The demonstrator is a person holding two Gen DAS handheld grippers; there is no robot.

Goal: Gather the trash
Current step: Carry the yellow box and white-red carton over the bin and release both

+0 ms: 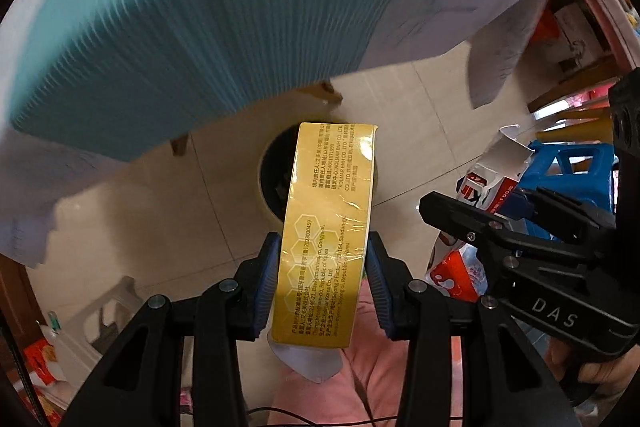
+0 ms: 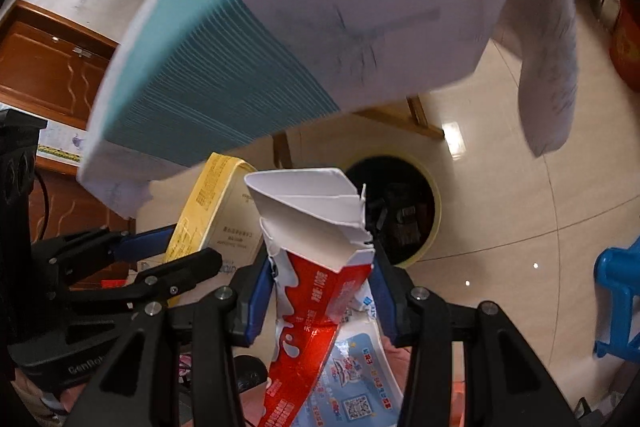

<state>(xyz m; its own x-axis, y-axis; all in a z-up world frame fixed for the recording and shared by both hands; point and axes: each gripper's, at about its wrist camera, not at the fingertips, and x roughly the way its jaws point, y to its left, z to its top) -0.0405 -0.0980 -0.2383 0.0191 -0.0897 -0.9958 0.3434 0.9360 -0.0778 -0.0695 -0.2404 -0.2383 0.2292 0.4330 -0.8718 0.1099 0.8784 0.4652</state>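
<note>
My left gripper (image 1: pixel 322 255) is shut on a long yellow carton (image 1: pixel 328 211) with printed text, held above the floor. Beyond it a round bin (image 1: pixel 272 167) with a dark inside stands on the floor. My right gripper (image 2: pixel 324 267) is shut on a torn red and white milk carton (image 2: pixel 316 247), its white top flared open. The bin (image 2: pixel 404 211) with trash inside lies just past it. The right gripper (image 1: pixel 500 223) shows at the right of the left wrist view; the left gripper (image 2: pixel 160 255) with the yellow carton (image 2: pixel 208 203) shows at the left of the right wrist view.
A table with a teal and white cloth (image 1: pixel 180 27) hangs over the upper view, also in the right wrist view (image 2: pixel 280 27). A blue plastic stool (image 2: pixel 618 299) stands at the right, a white stool (image 1: pixel 108 319) at the lower left. A wooden cabinet (image 2: pixel 48 67) is at the left.
</note>
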